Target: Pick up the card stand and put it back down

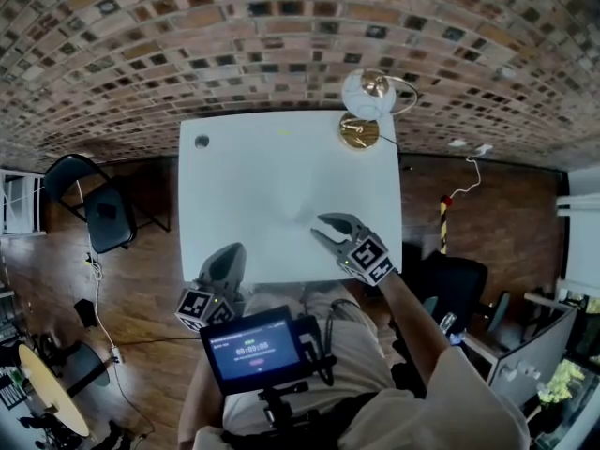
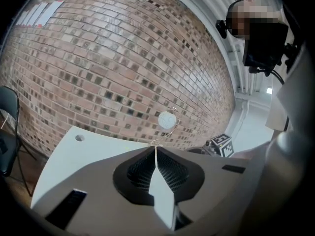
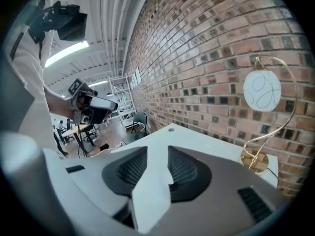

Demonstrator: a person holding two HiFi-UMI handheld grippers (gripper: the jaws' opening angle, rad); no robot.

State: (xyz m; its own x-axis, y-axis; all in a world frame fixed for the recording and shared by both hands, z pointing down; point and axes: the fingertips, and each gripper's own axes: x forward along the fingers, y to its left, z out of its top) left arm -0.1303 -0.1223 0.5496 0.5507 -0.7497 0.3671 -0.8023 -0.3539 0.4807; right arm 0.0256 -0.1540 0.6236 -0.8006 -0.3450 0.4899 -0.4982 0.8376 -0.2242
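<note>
The card stand is a gold wire on a round gold base holding a white disc. It stands upright at the far right corner of the white table, and it also shows in the left gripper view and the right gripper view. My right gripper hovers over the table's near right part, well short of the stand, open with nothing between its jaws. At the table's near edge my left gripper is shut and empty, its jaws meeting.
A small round hole marks the table's far left corner. A brick wall runs behind the table. A black chair stands at the left, a yellow-black post at the right. A screen hangs at the person's chest.
</note>
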